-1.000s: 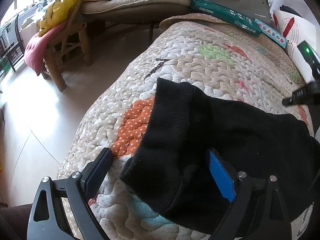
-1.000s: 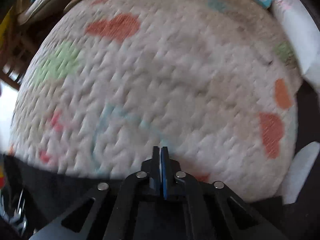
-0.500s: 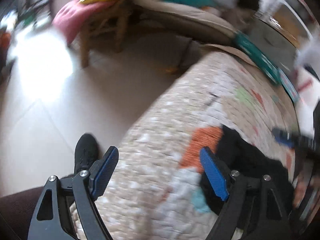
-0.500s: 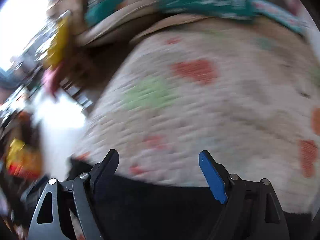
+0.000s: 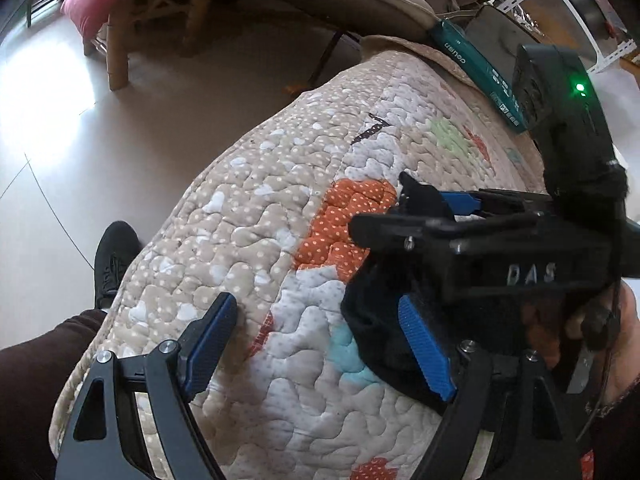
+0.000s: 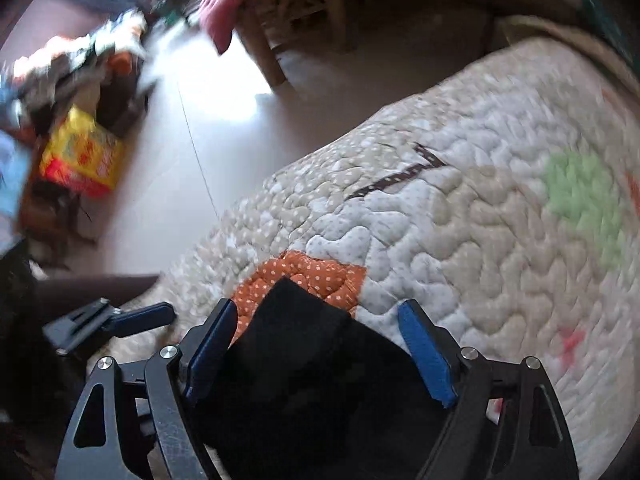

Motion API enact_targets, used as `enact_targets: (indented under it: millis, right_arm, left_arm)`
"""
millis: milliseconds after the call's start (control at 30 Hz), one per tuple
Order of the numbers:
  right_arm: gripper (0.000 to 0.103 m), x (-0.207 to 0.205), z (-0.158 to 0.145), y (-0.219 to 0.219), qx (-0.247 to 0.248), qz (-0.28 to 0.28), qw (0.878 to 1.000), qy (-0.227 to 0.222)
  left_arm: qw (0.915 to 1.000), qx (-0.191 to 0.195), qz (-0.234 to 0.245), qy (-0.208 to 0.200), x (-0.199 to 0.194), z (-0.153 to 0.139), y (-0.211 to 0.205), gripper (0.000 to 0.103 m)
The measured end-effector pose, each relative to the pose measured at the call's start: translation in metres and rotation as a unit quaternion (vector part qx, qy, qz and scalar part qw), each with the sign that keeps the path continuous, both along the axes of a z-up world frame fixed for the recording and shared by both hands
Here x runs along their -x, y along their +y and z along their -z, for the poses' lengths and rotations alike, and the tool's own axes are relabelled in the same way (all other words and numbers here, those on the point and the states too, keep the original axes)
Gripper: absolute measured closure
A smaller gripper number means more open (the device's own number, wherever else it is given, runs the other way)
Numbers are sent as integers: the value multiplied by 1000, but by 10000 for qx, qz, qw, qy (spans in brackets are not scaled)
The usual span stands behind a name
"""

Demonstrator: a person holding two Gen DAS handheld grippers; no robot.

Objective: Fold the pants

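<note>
Black knit pants (image 6: 304, 360) lie bunched on a puckered, dotted quilt (image 6: 460, 240), between the right gripper (image 6: 320, 344)'s opening ribbed blue pads; the left gripper (image 5: 320, 340) gapes wide over bare quilt.

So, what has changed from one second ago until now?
The right tongs, shut before, are opening and now straddle a corner of the black pants, pads not pressing. The left tongs swung off the pants onto bare quilt, open throughout. The pants stayed on the quilt.
</note>
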State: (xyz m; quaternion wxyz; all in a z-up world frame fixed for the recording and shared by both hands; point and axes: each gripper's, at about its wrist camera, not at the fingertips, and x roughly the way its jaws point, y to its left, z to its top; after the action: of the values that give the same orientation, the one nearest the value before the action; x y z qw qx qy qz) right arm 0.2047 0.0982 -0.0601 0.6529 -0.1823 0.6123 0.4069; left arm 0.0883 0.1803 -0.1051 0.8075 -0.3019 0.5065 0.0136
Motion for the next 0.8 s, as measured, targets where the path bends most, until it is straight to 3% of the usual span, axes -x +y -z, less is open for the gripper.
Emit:
enact_targets:
  millis: [67, 100, 133, 233, 333, 567, 733, 800]
  right_arm:
    - [15, 2, -2, 0, 8, -79, 10000, 13]
    - [24, 4, -3, 0, 36, -103, 9999, 5]
    - [46, 5, -4, 0, 145, -127, 9998, -64]
    - [70, 6, -7, -5, 296, -156, 9994, -65]
    - [76, 6, -11, -6, 361, -214, 9990, -118]
    - [77, 2, -7, 3, 585, -50, 9983, -56]
    - [75, -5, -3, 4, 675, 78, 9976, 148]
    - [72, -6, -3, 3, 667, 107, 9976, 177]
  left_arm:
    - [9999, -26, -134, -67, 4, -2, 1, 20]
    - [9997, -82, -188, -118, 6, -5, 1, 20]
    - [9995, -119, -236, -193, 9, -7, 2, 20]
    - [9988, -81, -215, -427, 13, -15, 0, 20]
    - [9982, -55, -50, -589, 13, -18, -9, 20]
    - [9966, -78, 227, -791, 15, -19, -28, 20]
    - [9963, -317, 495, -628, 1, -5, -41, 19]
    - [9943, -582, 550, -700, -4, -5, -47, 19]
